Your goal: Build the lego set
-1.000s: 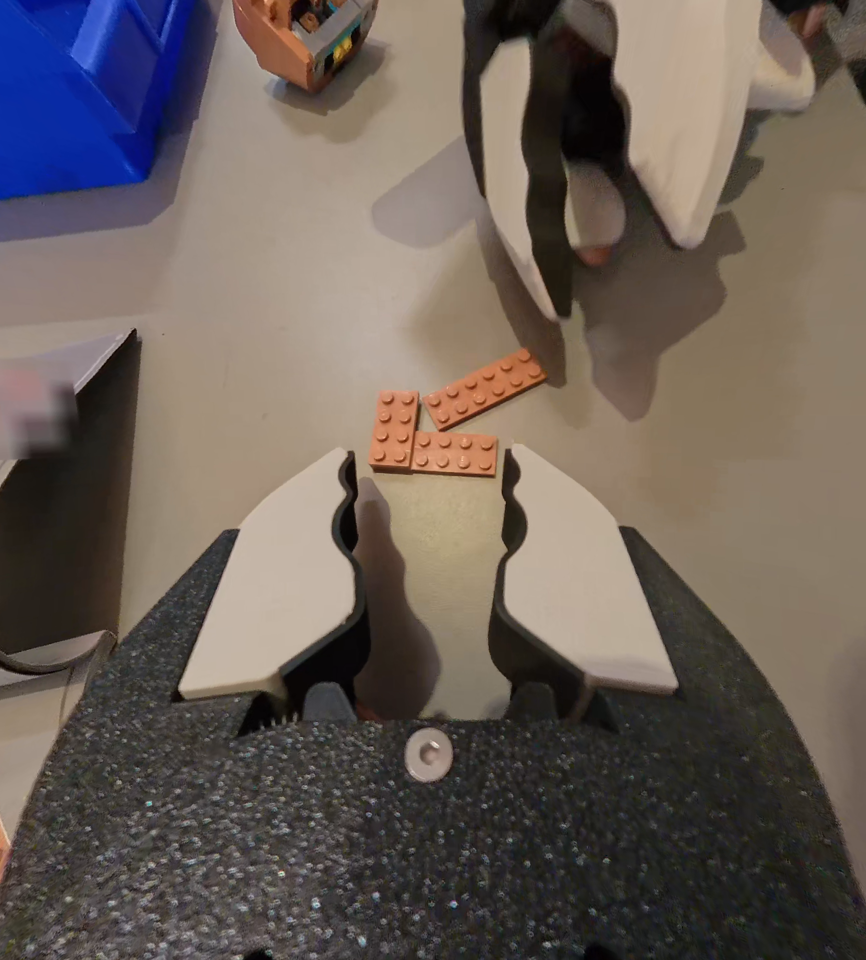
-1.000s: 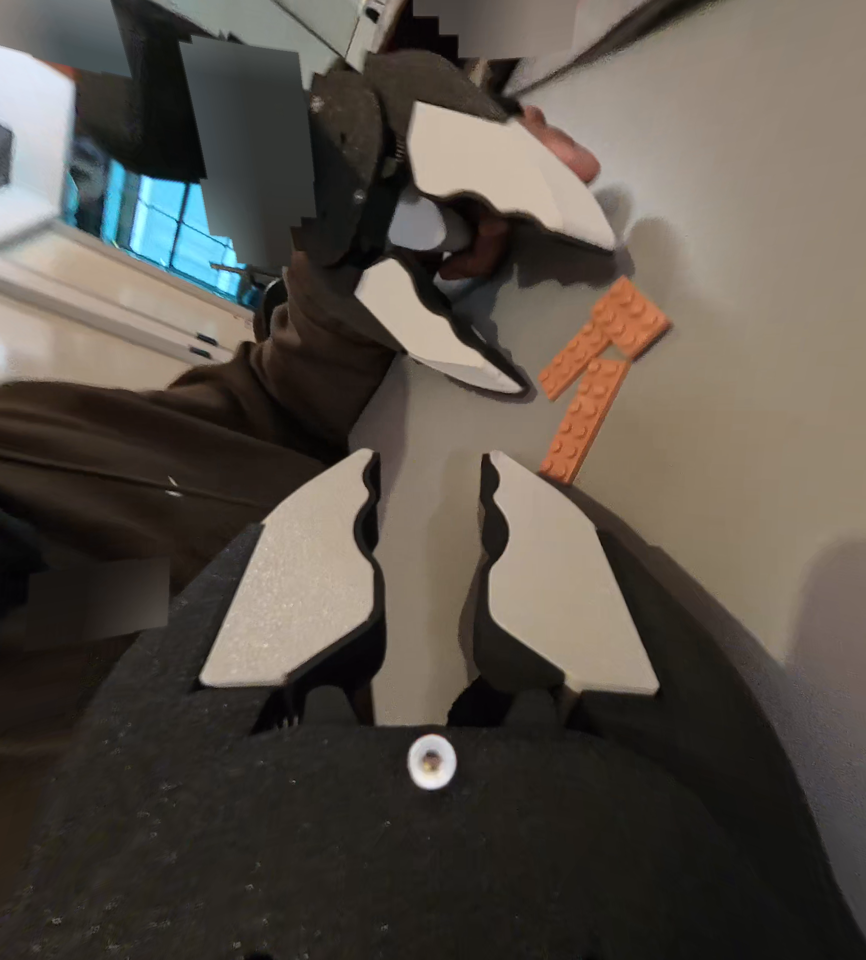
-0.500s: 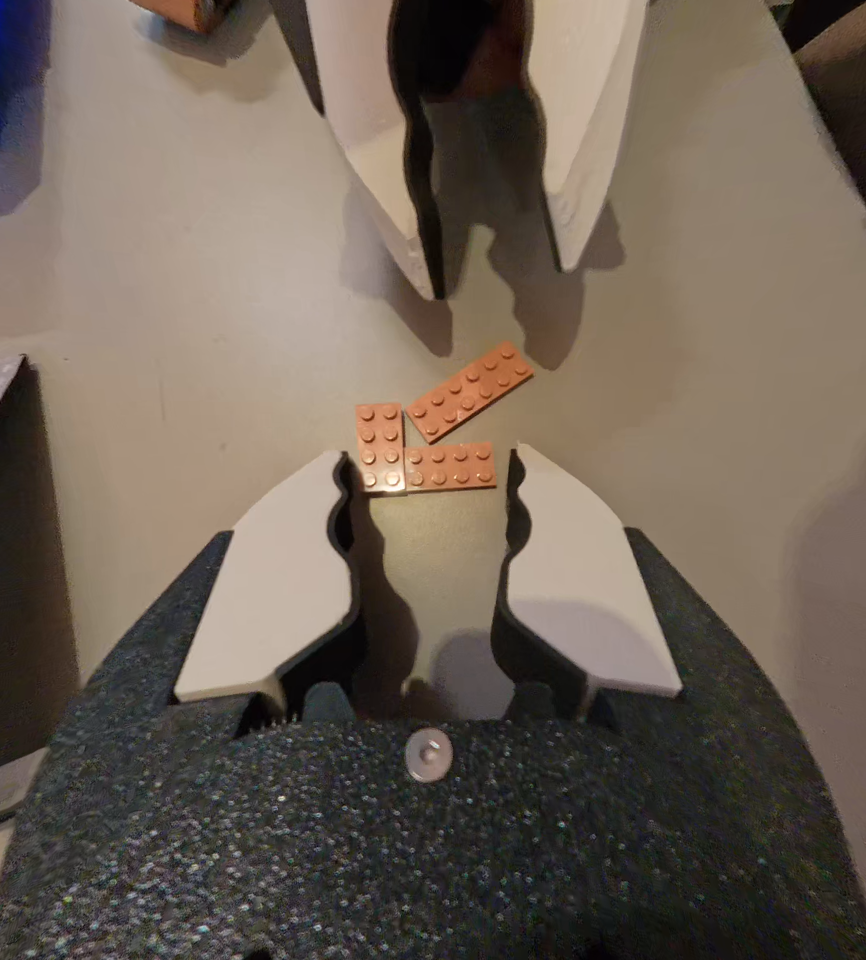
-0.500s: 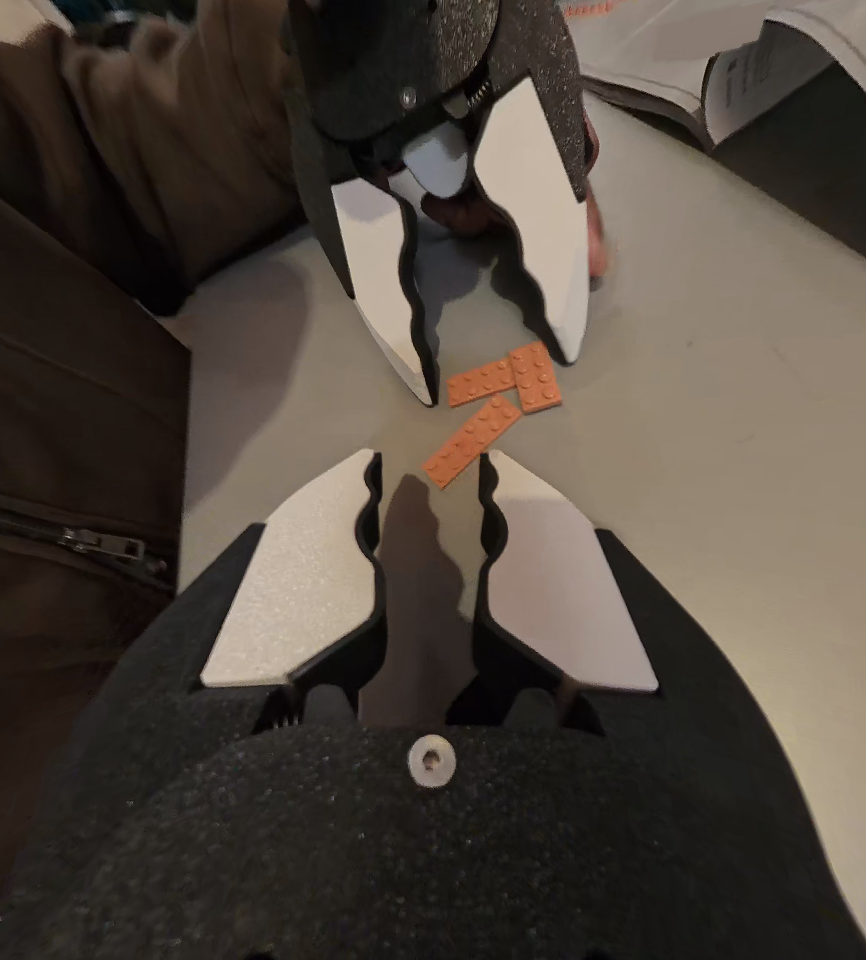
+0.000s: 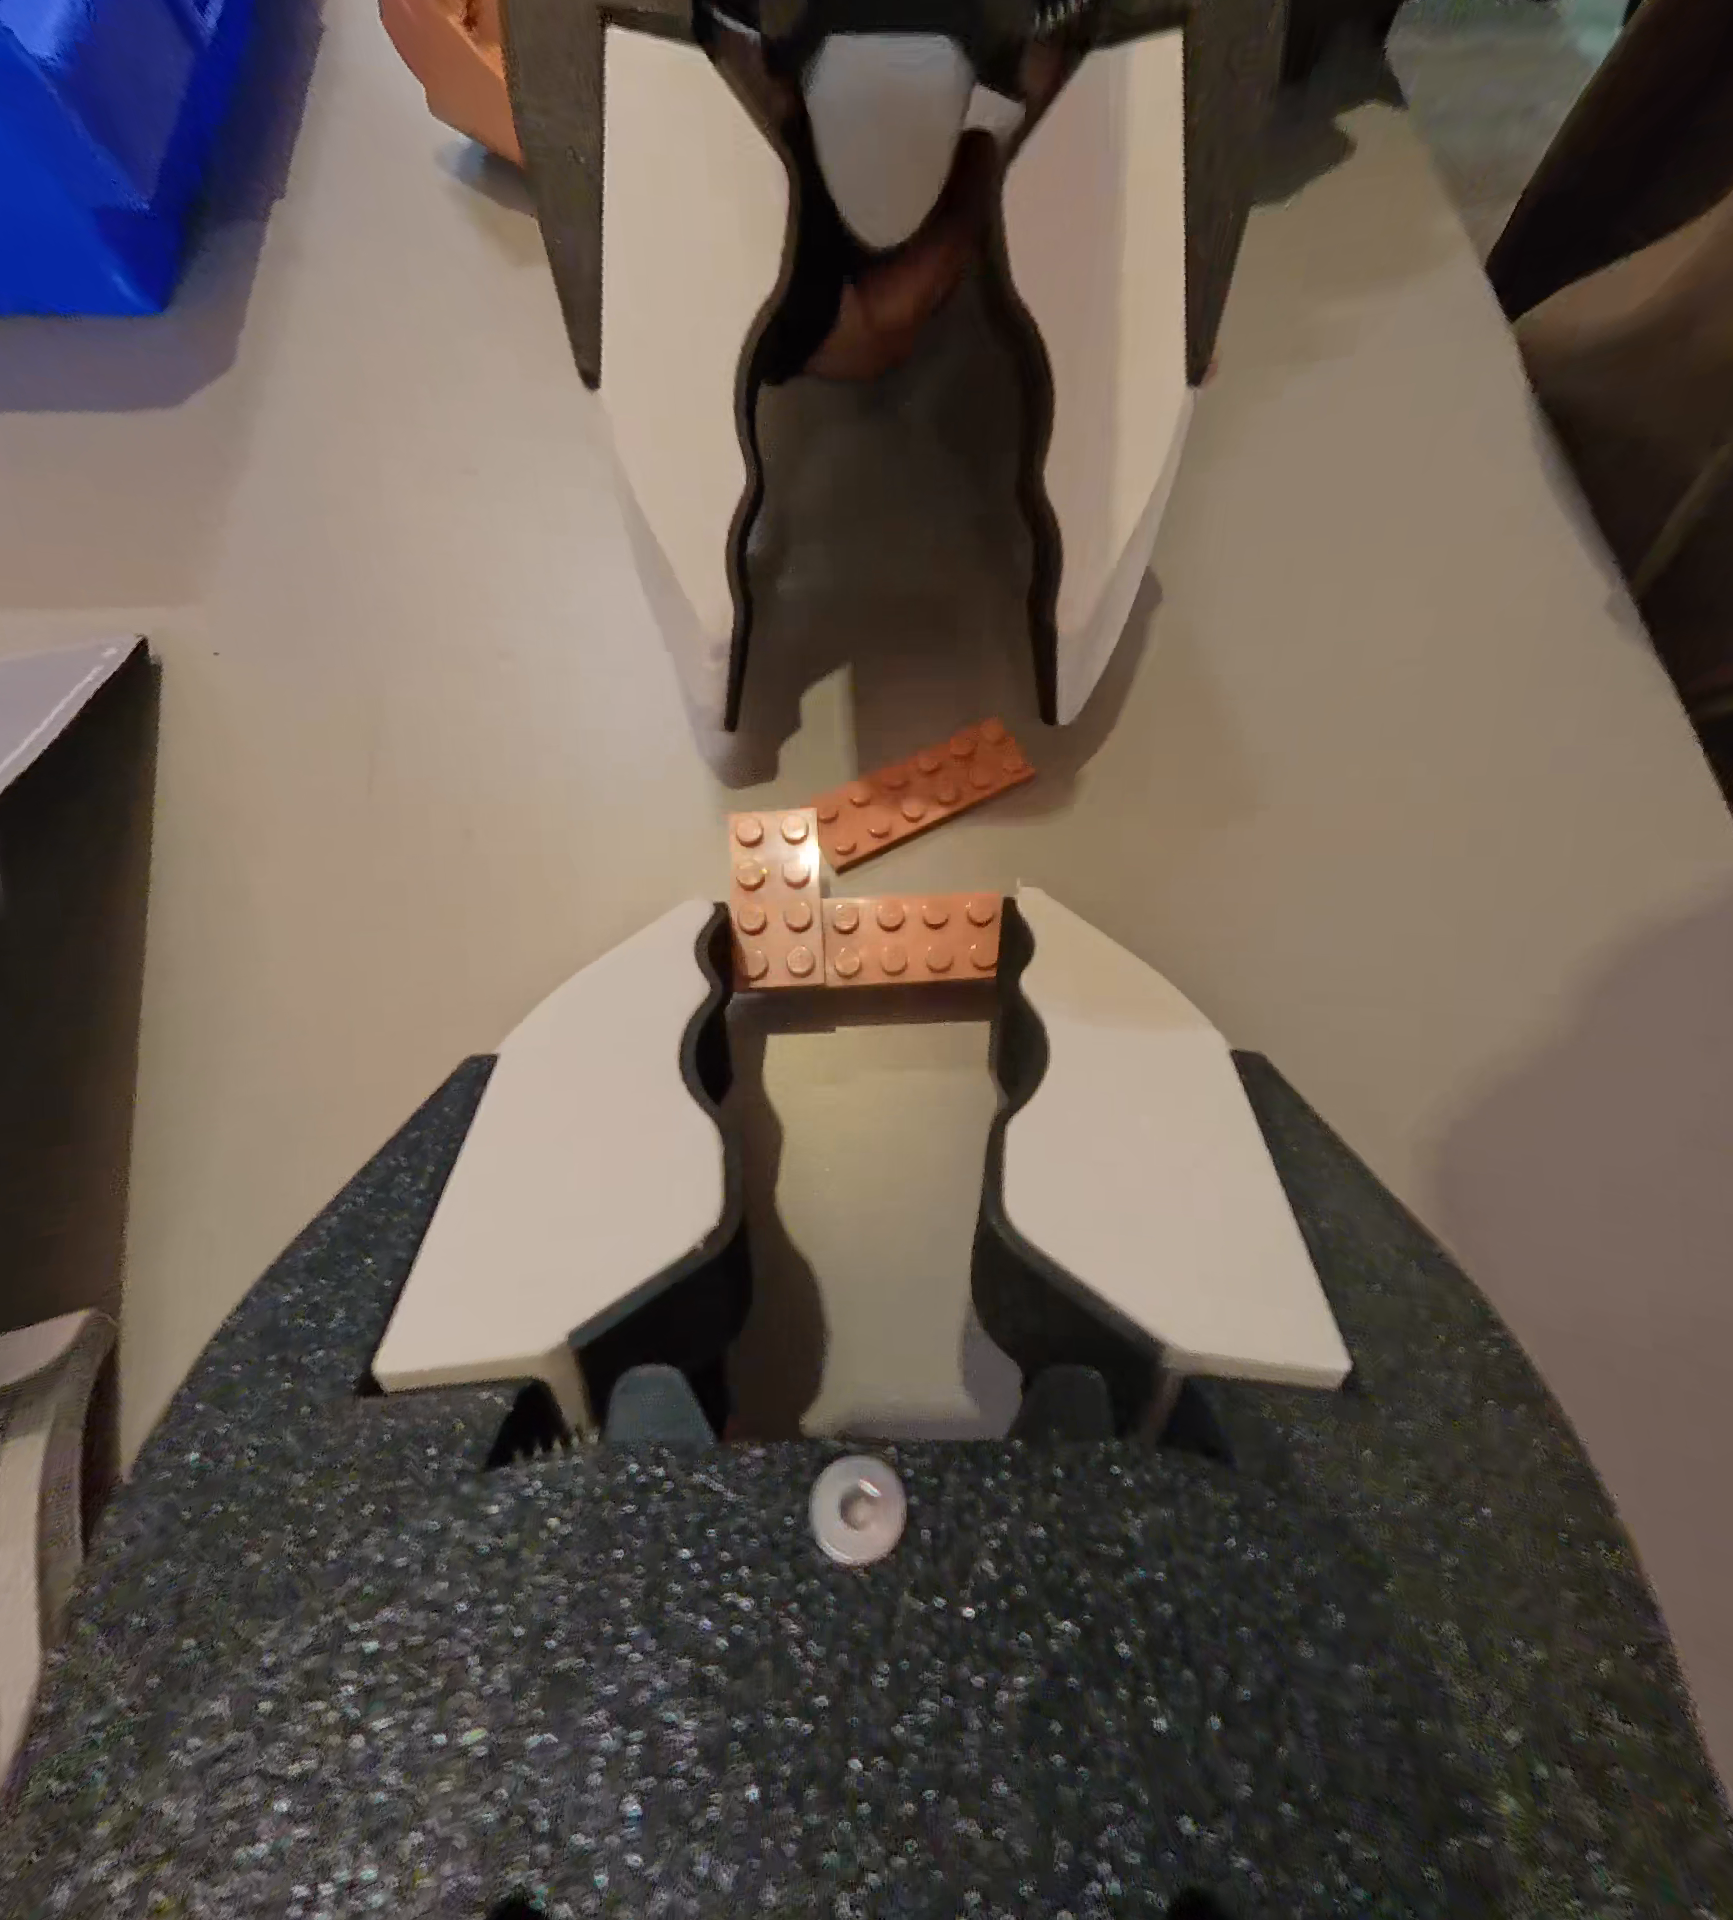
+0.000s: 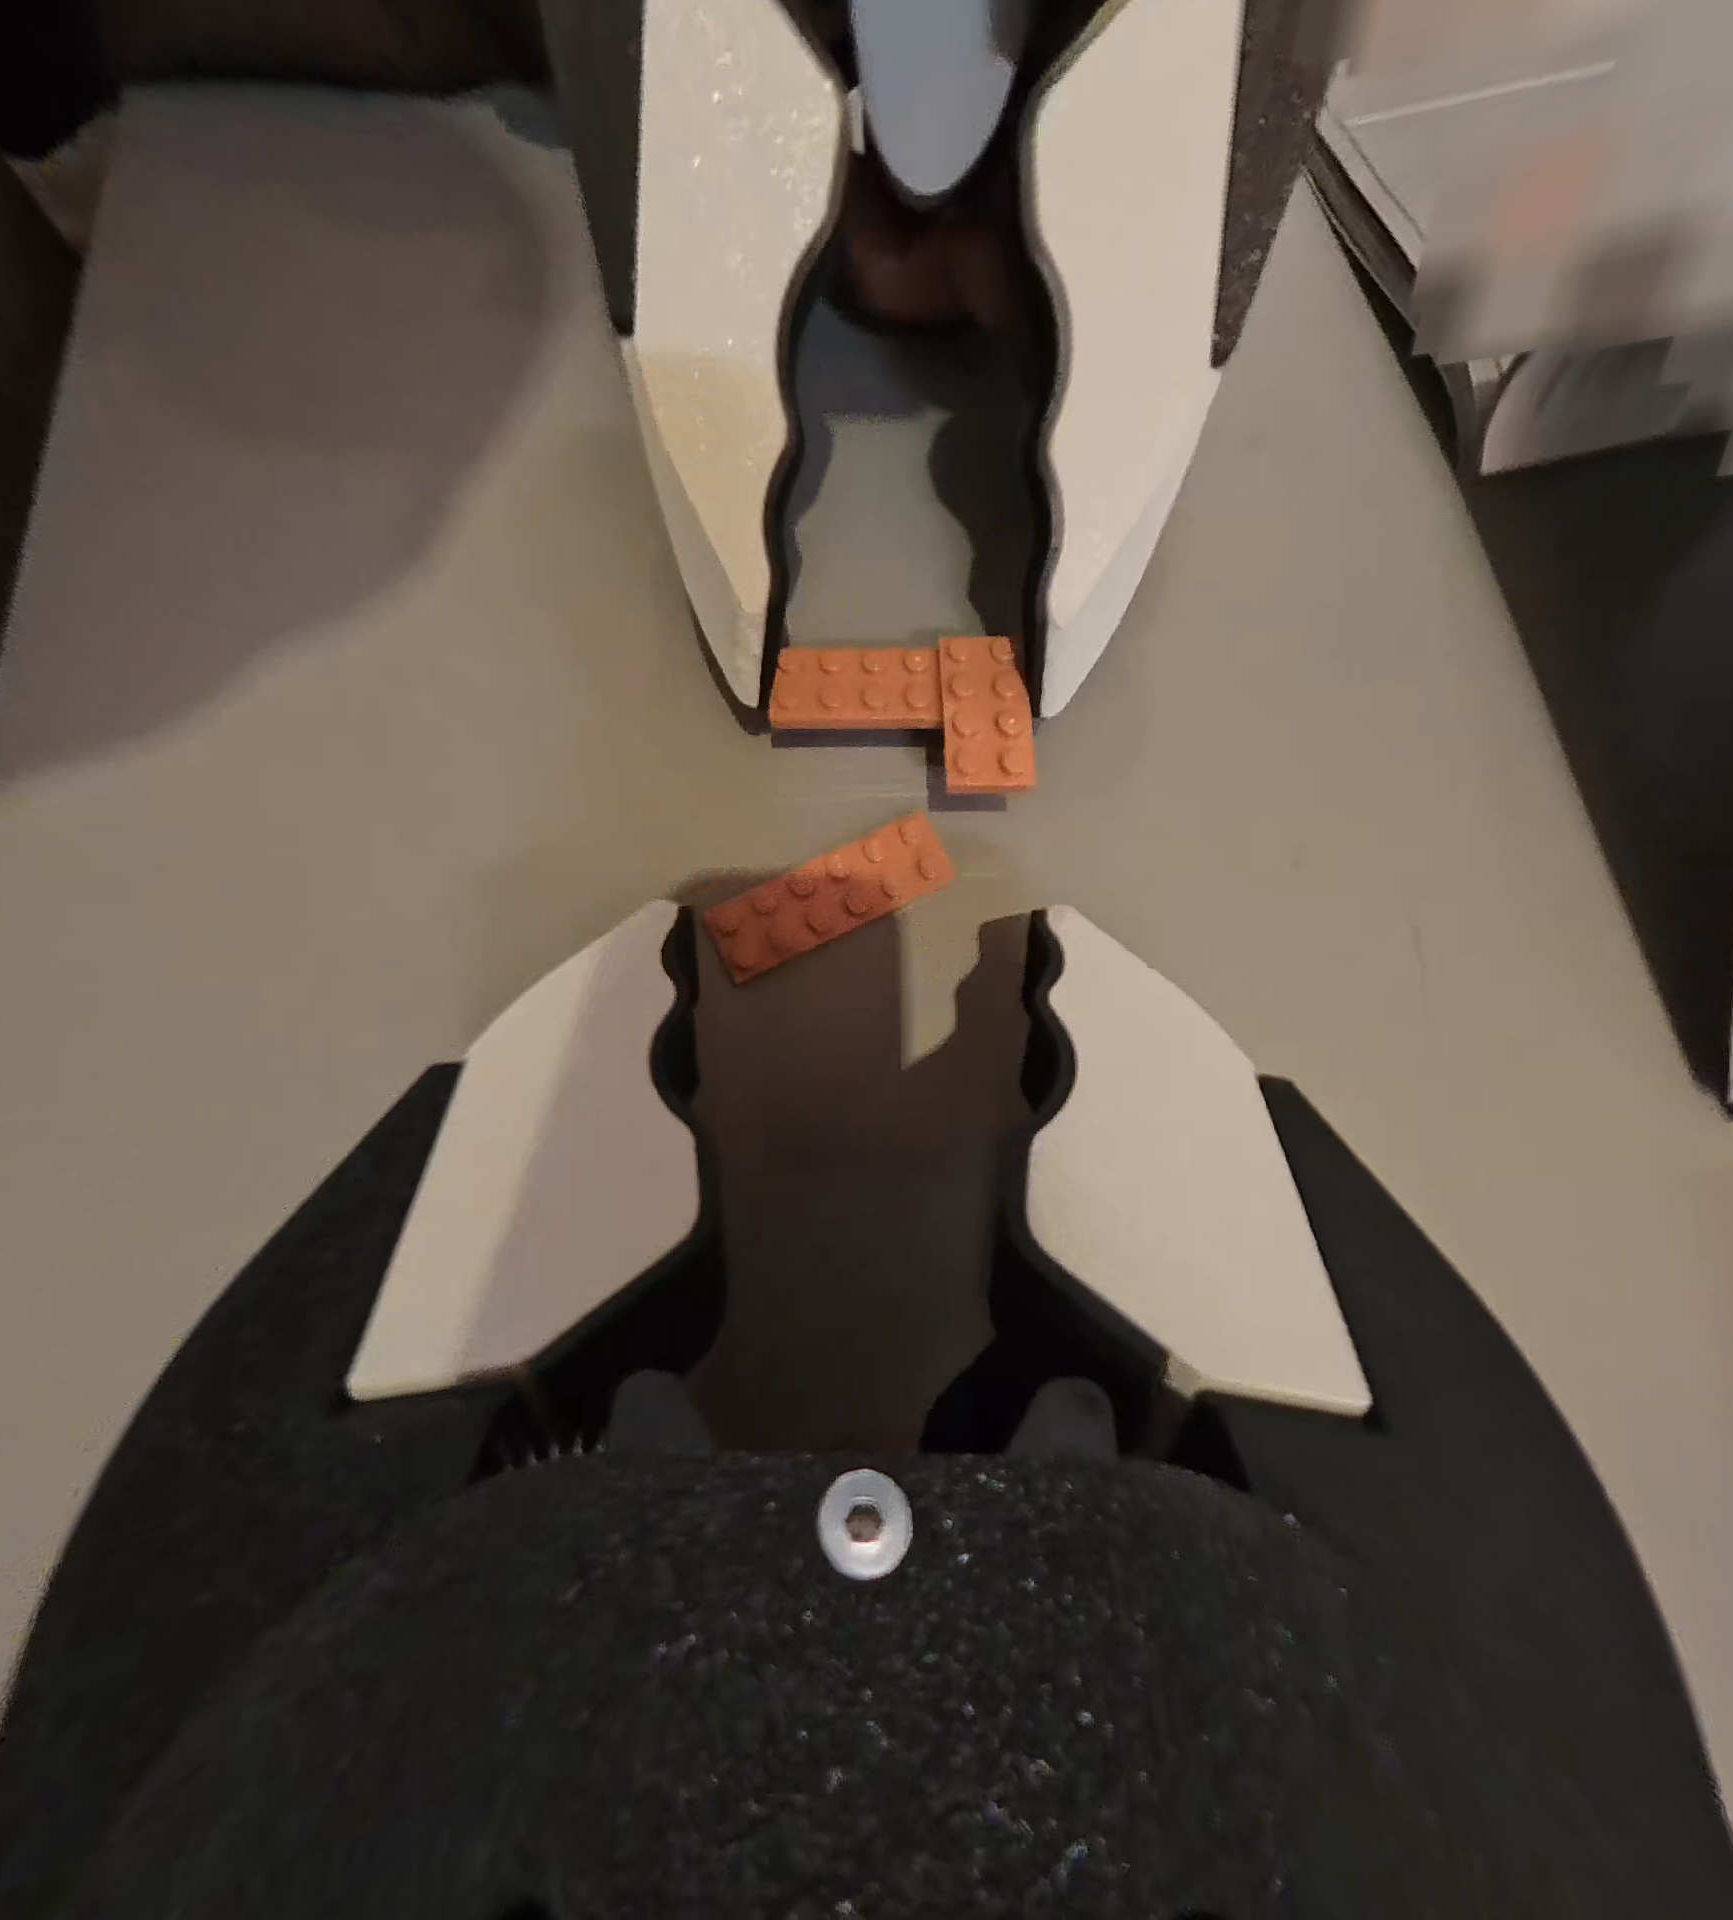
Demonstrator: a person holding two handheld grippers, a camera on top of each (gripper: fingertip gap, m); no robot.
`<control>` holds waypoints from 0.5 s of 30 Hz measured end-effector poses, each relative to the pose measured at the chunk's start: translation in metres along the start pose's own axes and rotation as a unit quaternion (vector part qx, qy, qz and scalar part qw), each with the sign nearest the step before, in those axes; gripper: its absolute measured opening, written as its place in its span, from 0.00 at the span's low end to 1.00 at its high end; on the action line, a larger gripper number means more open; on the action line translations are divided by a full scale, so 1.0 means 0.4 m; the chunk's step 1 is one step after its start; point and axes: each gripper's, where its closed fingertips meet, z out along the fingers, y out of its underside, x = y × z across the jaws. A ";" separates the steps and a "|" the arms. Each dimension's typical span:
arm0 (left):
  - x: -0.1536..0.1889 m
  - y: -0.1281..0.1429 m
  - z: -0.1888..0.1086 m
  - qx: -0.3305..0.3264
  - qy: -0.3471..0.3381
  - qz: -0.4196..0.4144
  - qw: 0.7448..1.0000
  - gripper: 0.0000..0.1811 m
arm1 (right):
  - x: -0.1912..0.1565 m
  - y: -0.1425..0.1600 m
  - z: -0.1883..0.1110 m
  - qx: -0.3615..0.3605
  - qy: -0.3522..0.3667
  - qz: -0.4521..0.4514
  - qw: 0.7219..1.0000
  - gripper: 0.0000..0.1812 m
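two joined flat orange studded lego plates [image 5: 862, 925] lie on the grey table [image 5: 426, 727], bracketed by the open left tool [image 5: 867, 914]; the open right tool [image 6: 857, 914] faces them, a loose orange plate [image 6: 831, 896] between.

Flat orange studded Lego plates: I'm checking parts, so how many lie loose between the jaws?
3: two flat orange studded plates form an L at the left gripper's tips; a longer plate lies angled beyond. None appear hidden.

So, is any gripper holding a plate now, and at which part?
Right gripper: nothing. Left gripper brackets the joined plates at their outer ends; whether it grips cannot be told.
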 end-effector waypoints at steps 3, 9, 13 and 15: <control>0.007 0.003 -0.006 0.002 0.008 -0.015 1.000 0.27 | -0.002 0.000 0.014 -0.018 -0.012 -0.036 0.999 0.37; 0.007 0.008 -0.004 -0.005 0.007 -0.024 1.000 0.27 | -0.009 0.013 0.032 -0.044 -0.048 -0.055 0.996 0.34; 0.006 0.009 -0.003 -0.006 0.007 -0.030 1.000 0.27 | -0.007 0.007 0.034 -0.041 -0.046 -0.043 0.997 0.28; 0.005 0.010 -0.002 -0.008 0.005 -0.032 0.999 0.27 | -0.008 0.003 0.036 -0.037 -0.045 -0.031 0.998 0.28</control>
